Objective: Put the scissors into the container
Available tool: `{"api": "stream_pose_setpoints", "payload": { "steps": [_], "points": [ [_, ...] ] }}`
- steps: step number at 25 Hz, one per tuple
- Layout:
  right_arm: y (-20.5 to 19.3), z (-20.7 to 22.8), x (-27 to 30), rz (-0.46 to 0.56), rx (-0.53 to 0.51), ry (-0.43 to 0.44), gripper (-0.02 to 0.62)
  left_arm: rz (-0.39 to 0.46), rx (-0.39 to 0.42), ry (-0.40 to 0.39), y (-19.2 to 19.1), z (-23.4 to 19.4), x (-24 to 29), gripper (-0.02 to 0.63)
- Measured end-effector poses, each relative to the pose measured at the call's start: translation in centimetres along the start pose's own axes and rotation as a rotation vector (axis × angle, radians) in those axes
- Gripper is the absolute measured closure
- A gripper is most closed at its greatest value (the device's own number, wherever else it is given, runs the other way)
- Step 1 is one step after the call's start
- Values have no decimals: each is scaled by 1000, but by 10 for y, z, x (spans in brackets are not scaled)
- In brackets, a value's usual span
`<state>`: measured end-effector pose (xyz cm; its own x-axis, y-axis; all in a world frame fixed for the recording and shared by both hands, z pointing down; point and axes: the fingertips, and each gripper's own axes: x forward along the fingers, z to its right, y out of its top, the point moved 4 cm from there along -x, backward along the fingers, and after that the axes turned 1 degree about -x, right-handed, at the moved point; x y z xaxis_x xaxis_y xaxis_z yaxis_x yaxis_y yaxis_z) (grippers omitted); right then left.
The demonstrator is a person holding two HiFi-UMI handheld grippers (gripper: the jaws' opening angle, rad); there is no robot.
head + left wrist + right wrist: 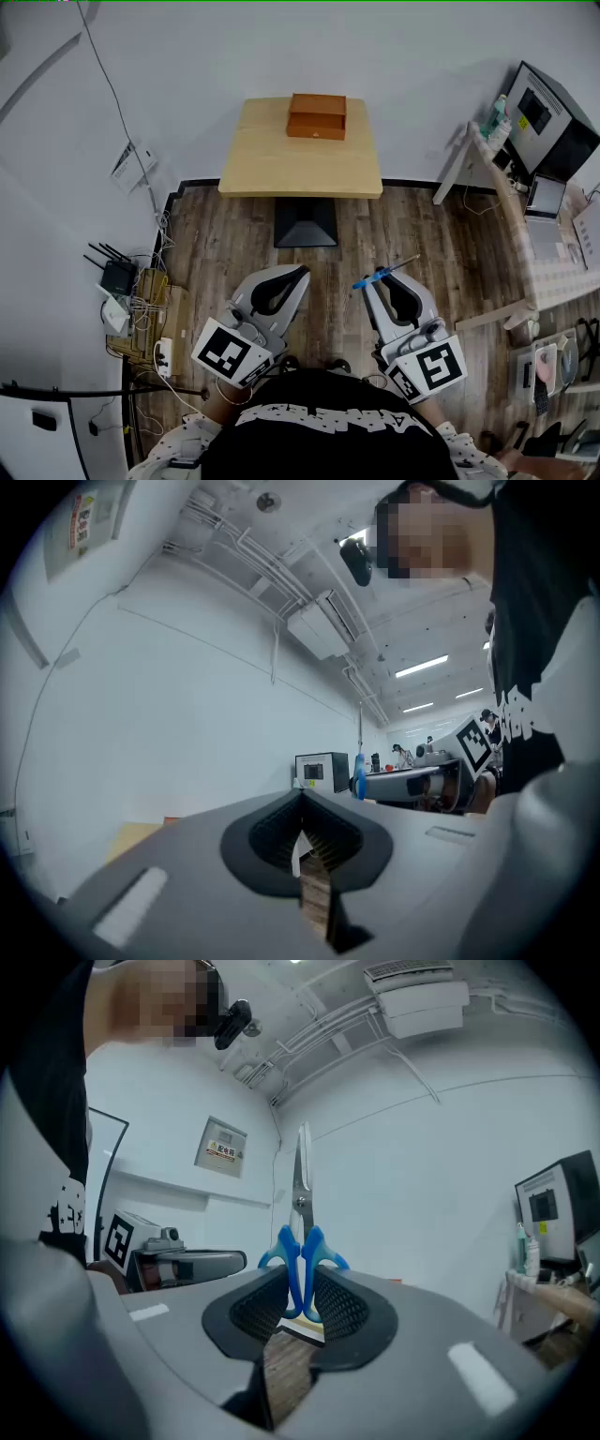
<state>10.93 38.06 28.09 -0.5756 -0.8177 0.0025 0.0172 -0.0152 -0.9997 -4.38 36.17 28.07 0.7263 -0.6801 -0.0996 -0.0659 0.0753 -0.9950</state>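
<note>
The scissors [386,273] have blue handles and thin metal blades, and my right gripper [373,279] is shut on the handles. In the right gripper view the scissors [302,1241] stand upright between the pads of that gripper [302,1290], blades pointing up. My left gripper [302,273] is level beside it with its tips together and nothing in them; in its own view the left gripper [302,803] shows only floor through the gap behind the tips. The container, a brown wooden box [317,115], sits at the far side of a light wooden table [281,164], well ahead of both grippers.
I stand on a wood floor [225,234] in front of the table's black base [305,223]. A router and tangled cables [127,291] lie at the left wall. A desk with a monitor [548,117] and a white shelf stand at the right.
</note>
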Motion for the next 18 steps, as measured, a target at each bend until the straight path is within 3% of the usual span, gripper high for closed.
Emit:
{"api": "stream_pose_setpoints", "payload": {
  "steps": [5, 10, 18],
  "points": [
    [-2, 4, -7, 9, 43, 12, 492, 0, -4, 6, -1, 7, 0, 605],
    [-1, 8, -8, 5, 22, 13, 492, 3, -3, 9, 0, 9, 3, 604],
    [-2, 17, -20, -2, 22, -22, 492, 0, 3, -38, -1, 21, 18, 605]
  ]
}}
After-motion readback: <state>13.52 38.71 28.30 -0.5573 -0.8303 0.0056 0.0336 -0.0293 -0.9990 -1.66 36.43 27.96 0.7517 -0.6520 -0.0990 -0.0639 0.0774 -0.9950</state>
